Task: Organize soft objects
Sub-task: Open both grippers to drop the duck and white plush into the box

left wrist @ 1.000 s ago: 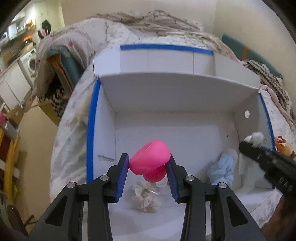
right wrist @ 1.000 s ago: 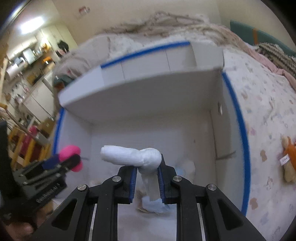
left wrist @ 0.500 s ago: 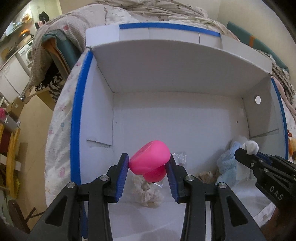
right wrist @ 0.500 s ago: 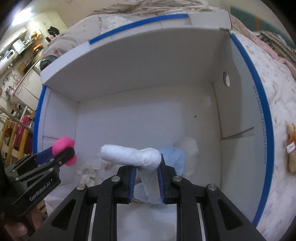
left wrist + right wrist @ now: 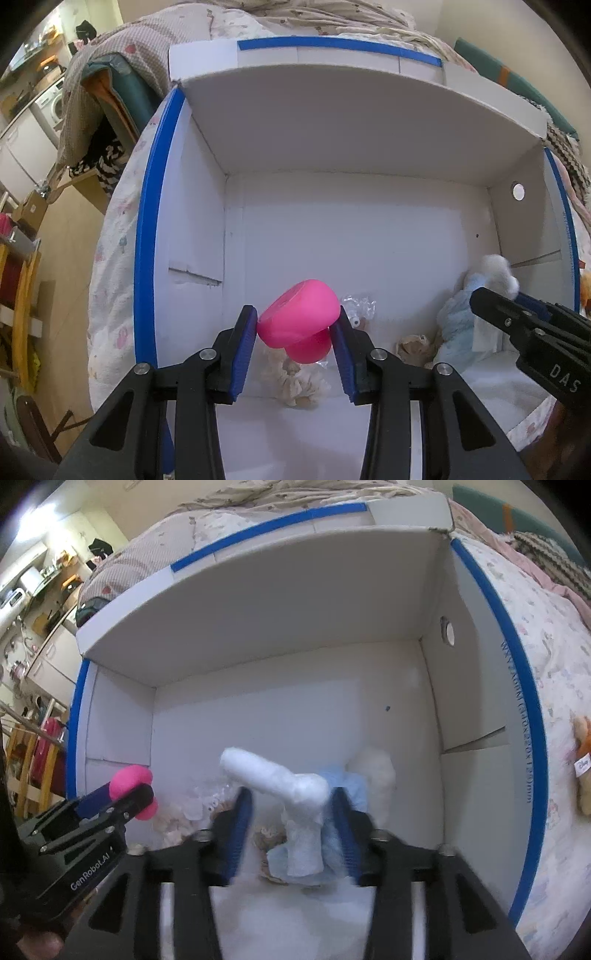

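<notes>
A white cardboard box (image 5: 351,122) with blue-taped edges lies open in front of both grippers; it also shows in the right wrist view (image 5: 258,627). My left gripper (image 5: 293,328) is shut on a pink soft toy (image 5: 299,321) and holds it inside the box above a cream plush (image 5: 295,380). My right gripper (image 5: 291,808) is open, its jaws spread wide. A white plush (image 5: 288,786) sits between them, touching neither finger, over a light blue plush (image 5: 343,786) on the box floor. The right gripper shows at the right edge of the left wrist view (image 5: 532,332).
The box rests on a bed with a patterned sheet (image 5: 546,635). An orange plush toy (image 5: 583,768) lies on the sheet right of the box. A small clear bag (image 5: 356,304) and a tan plush (image 5: 413,343) lie on the box floor. Room furniture (image 5: 33,122) stands far left.
My right gripper has opened and let go of the white plush. Both grippers have moved further forward into the box. The left gripper still holds the pink toy.
</notes>
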Available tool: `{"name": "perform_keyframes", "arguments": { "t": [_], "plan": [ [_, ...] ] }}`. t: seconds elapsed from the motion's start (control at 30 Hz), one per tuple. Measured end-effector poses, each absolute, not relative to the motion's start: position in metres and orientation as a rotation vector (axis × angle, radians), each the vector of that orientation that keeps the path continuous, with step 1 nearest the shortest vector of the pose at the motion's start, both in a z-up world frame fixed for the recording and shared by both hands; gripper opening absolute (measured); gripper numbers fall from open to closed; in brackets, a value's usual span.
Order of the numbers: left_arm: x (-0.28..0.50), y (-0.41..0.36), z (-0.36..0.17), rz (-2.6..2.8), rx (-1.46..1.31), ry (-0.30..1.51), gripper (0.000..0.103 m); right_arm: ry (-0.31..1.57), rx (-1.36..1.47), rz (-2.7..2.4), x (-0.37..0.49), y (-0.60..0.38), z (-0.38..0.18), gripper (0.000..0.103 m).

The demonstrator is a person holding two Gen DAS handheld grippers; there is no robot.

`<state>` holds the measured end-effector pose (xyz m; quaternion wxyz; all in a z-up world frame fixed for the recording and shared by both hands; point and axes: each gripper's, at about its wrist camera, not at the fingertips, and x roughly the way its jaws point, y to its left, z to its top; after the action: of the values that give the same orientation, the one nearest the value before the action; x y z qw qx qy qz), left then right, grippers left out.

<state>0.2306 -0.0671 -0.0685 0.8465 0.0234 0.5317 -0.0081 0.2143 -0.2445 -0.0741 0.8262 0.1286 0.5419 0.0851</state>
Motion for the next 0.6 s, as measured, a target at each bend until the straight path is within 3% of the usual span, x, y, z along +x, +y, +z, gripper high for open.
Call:
{"name": "perform_keyframes", "arguments": {
  "t": [0.13,0.2,0.27,0.37,0.6],
  "plan": [
    [0.228,-0.068,-0.062,-0.025,0.046,1.101,0.037,1.119,0.285,0.197,0.213,-0.246,-0.067,0.064],
    [0.228,-0.066,-0.061,-0.023,0.049,1.098,0.037,1.102,0.281,0.187,0.213,-0.246,-0.063,0.078],
    [0.228,-0.067,-0.06,-0.02,0.055,1.099,0.038,1.092,0.272,0.166,0.213,-0.247,-0.061,0.084],
    [0.227,-0.066,-0.059,-0.024,0.054,1.096,0.048,1.076,0.284,0.163,0.213,-0.248,-0.058,0.102],
    [0.225,-0.068,-0.049,-0.042,0.052,1.054,0.063,1.03,0.314,0.173,0.213,-0.253,-0.048,0.103]
  ]
}}
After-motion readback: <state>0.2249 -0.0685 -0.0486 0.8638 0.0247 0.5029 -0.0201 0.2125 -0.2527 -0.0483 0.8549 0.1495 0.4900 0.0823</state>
